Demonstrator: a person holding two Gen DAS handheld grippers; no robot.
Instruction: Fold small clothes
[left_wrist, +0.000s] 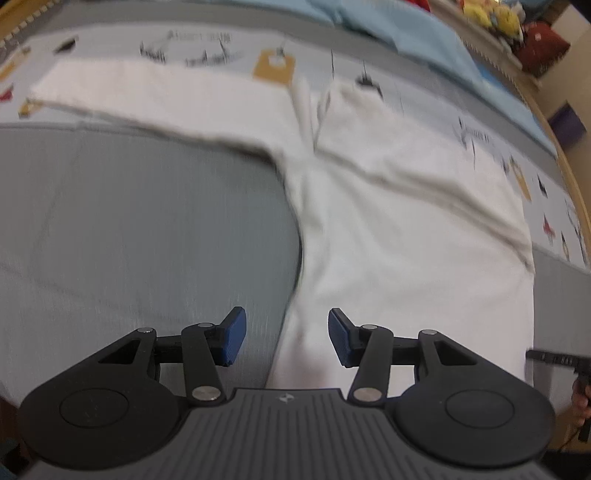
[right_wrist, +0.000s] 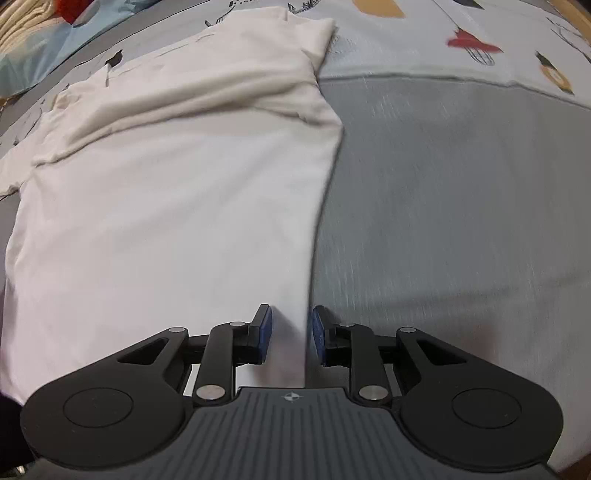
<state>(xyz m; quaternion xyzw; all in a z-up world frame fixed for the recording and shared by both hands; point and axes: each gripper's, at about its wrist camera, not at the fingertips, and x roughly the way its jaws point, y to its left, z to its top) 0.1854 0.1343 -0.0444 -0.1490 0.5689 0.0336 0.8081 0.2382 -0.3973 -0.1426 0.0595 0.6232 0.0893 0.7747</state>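
Shirt (right_wrist: 177, 206) lies white on the grey bedspread (right_wrist: 461, 203), top part folded over, more folds left. My right gripper (right_wrist: 291, 332) straddles its side edge, jaws apart; my left gripper (left_wrist: 286, 336) hovers agape, gripping nothing.
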